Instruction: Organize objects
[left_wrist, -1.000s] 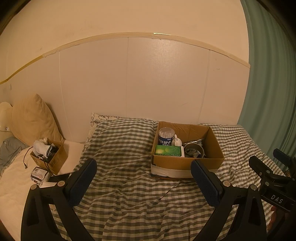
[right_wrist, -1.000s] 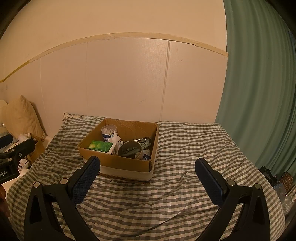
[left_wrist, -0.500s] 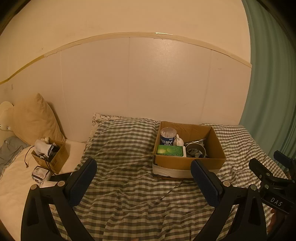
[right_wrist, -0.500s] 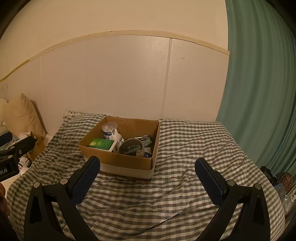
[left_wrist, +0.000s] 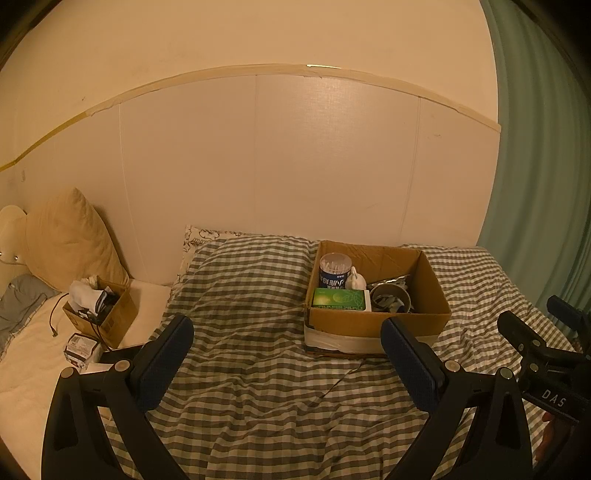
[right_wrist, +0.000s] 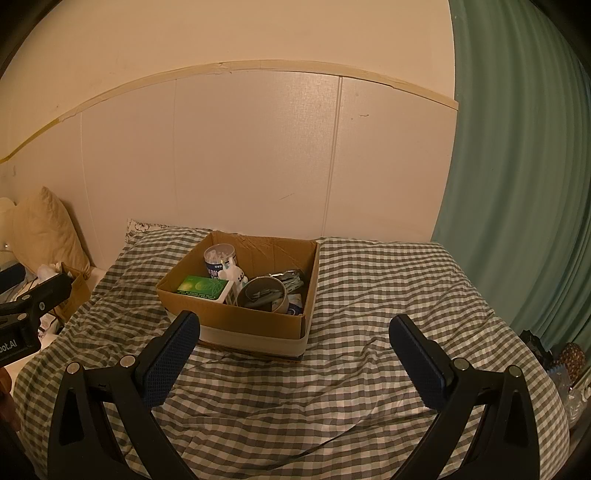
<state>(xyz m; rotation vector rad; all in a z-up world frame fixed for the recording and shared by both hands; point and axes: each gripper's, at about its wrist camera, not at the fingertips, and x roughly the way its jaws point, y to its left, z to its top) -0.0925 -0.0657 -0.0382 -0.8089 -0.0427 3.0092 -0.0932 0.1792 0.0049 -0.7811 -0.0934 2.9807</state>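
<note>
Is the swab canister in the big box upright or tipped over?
Upright: the swab canister stands on its base in the cardboard box, its round top facing up.

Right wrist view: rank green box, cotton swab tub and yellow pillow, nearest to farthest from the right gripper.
From the right gripper, open over the checked blanket:
1. Green box, front-left corner of the cardboard box.
2. Cotton swab tub, behind it, toward the back left of the box.
3. Yellow pillow, far left against the wall.

- Left gripper (left_wrist: 286, 363) is hovering with its jaws spread wide, gripping nothing;
- Right gripper (right_wrist: 294, 360) is hovering level alongside, its jaws likewise gaping wide and gripping nothing.
</note>
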